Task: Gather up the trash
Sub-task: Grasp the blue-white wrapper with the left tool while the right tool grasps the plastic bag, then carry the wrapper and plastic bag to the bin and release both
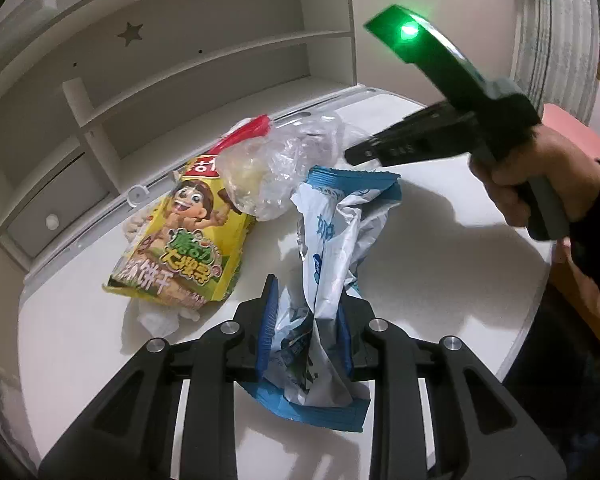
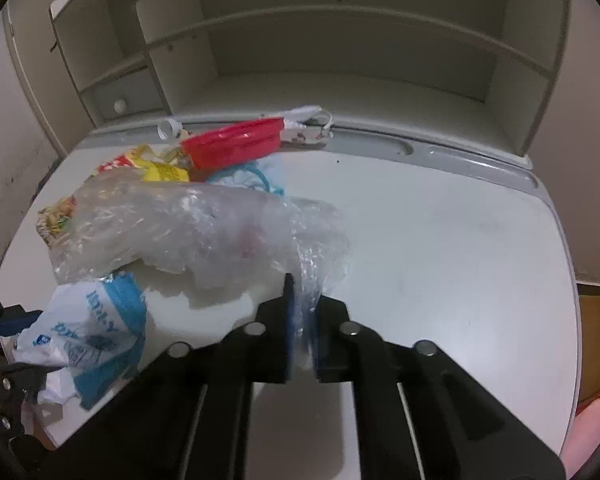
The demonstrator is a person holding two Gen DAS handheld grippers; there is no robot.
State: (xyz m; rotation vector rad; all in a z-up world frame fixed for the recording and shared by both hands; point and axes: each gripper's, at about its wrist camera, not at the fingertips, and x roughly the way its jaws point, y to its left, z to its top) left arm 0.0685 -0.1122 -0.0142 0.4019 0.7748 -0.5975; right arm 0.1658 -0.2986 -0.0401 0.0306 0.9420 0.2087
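Note:
My left gripper (image 1: 306,320) is shut on a crumpled blue-and-white wrapper (image 1: 336,232), which stands up between its blue pads; the wrapper also shows in the right wrist view (image 2: 88,332). My right gripper (image 2: 303,320) is shut on the edge of a clear plastic bag (image 2: 196,228), which lies across the white desk (image 2: 440,240). In the left wrist view the bag (image 1: 276,164) rests partly on a yellow snack packet (image 1: 184,244), with the right gripper (image 1: 364,154) at its right end. A red wrapper (image 2: 232,146) lies behind the bag.
A white shelf unit with a small drawer (image 1: 52,220) stands along the desk's back edge. A crumpled white tissue (image 1: 156,320) lies under the yellow packet. A small white wrapper (image 2: 308,126) lies at the back. A pink seat (image 1: 572,128) is beyond the desk's right edge.

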